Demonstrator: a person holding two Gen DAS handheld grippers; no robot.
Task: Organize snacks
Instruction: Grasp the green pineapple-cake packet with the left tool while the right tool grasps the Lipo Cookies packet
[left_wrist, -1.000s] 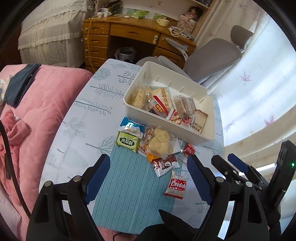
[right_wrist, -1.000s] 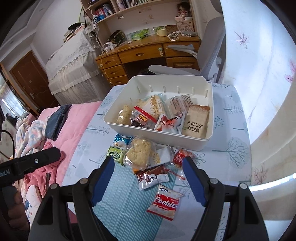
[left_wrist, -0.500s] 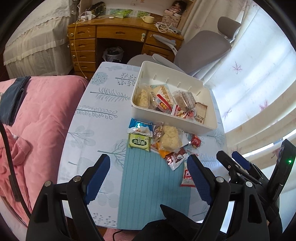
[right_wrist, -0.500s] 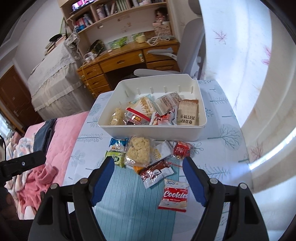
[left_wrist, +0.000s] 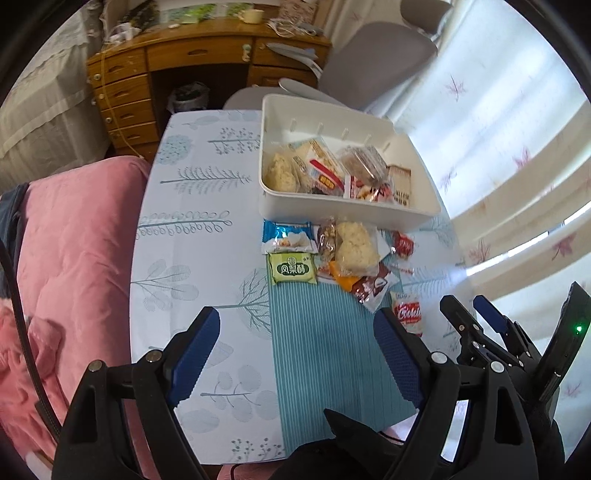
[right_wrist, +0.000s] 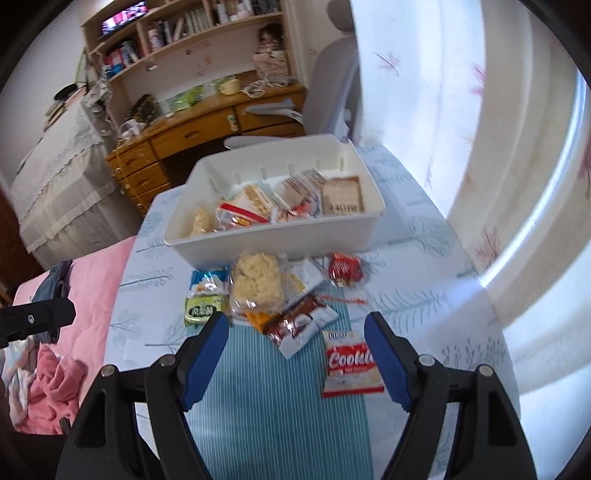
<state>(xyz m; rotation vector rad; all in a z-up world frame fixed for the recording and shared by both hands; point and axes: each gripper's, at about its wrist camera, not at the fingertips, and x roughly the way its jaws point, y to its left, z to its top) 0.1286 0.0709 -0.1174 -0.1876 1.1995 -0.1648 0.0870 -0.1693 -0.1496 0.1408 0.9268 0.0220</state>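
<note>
Table (right_wrist: 424, 295) | cookie packet (right_wrist: 351, 363) just beside right tongs (right_wrist: 295, 354), seemingly untouched

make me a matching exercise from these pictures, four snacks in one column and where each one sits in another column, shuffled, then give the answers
1. green packet
2. Cookies packet
3. red wrapped candy
4. brown-label packet

A. inside the white bin, right end
B. on the tablecloth, beside the striped mat's far left corner
C. on the mat's right edge, nearest the grippers
D. on the tablecloth, just in front of the bin's right half

Pairs: 1-B, 2-C, 3-D, 4-A
</note>
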